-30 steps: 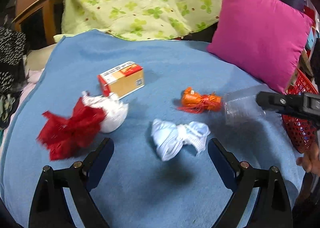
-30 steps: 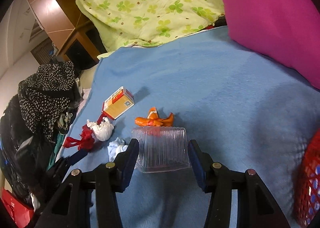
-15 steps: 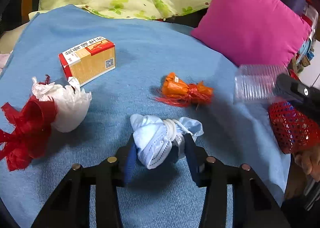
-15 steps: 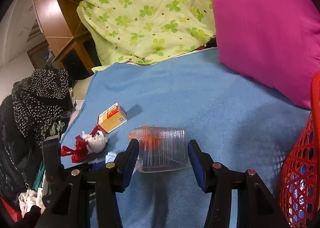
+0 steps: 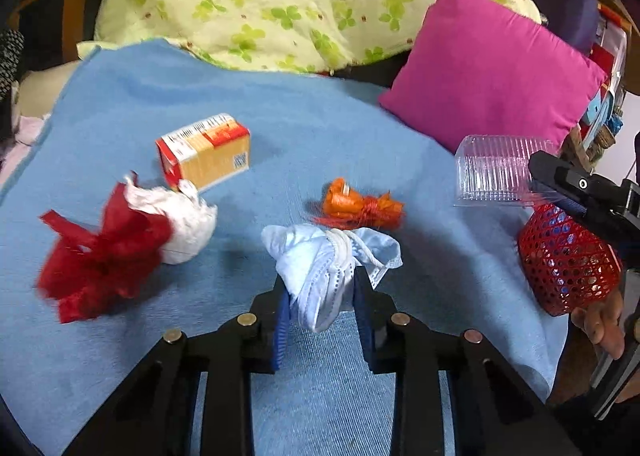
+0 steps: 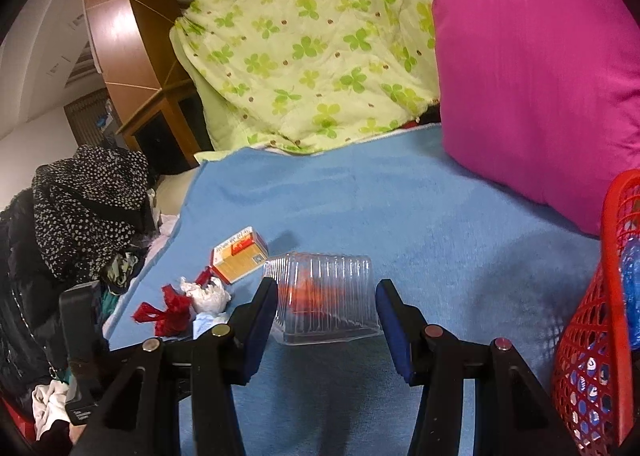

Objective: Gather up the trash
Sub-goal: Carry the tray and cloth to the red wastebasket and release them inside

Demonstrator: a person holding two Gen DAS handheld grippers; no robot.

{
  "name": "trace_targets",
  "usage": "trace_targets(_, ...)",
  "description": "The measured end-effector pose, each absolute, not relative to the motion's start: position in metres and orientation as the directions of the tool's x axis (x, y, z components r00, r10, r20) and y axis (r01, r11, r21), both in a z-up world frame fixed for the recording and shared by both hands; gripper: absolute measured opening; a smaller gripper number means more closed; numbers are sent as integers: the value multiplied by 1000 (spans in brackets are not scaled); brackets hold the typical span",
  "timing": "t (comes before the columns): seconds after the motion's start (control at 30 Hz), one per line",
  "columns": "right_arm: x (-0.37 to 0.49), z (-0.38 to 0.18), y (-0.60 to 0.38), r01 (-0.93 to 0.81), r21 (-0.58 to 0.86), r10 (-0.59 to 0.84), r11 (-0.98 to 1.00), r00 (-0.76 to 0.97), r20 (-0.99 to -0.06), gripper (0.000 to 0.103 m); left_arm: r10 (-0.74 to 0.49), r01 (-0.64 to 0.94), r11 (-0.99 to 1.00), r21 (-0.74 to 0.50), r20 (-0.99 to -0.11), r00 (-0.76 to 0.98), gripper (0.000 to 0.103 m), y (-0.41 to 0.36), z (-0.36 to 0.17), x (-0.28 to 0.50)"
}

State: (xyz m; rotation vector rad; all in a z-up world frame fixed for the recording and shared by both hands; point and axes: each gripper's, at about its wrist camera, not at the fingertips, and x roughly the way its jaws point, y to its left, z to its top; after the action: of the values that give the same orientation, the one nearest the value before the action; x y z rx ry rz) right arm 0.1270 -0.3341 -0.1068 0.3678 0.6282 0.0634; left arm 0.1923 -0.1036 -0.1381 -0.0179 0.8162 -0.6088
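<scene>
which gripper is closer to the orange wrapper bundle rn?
Left. The left gripper, jaws just closing on the white mask wad, sits right beside the orange wrapper bundle. The right gripper holds the clear plastic container off by the red basket.

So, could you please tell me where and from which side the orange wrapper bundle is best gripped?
Grip the orange wrapper bundle at its tied waist, where red string cinches it narrowest, coming down from above with the fingers on its long sides. It lies flat and lengthwise on the blue blanket, clear of the other trash, so the waist likely offers the firmest, slimmest hold.
</scene>
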Motion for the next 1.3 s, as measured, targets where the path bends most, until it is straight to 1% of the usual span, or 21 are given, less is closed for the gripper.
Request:
trace_targets(0.17,110,-93,-333,52,345,145,937,841,-521,54,-513,501,837,-219,-632,581,31,-94,-120,175)
trace_targets(0.27,97,-84,-333,67,320,106,945,863,-494,54,-497,497,847,-190,-618,610,31,-90,-114,164)
trace_targets(0.37,82,-74,-333,77,297,73,952,883,-464,54,-468,485,860,-157,-622,628,31,-95,-108,157)
trace_targets(0.47,61,-66,-336,94,306,51,947,900,-432,54,-458,487,862,-141,-630,628,31,-103,-101,146)
trace_targets(0.63,27,-57,-347,131,320,5,938,920,-391,54,-462,511,853,-105,-609,645,31,-121,-78,122)
trace_targets(0.73,9,-51,-360,151,344,-17,927,932,-363,54,-455,521,851,-67,-590,667,31,-136,-59,111)
trace_targets(0.93,-15,-46,-396,201,393,-69,897,944,-323,54,-471,550,834,-37,-566,676,31,-168,-36,99)
trace_targets(1.3,-59,-47,-474,265,516,-135,814,952,-276,54,-572,672,739,-39,-564,596,31,-257,-12,88)
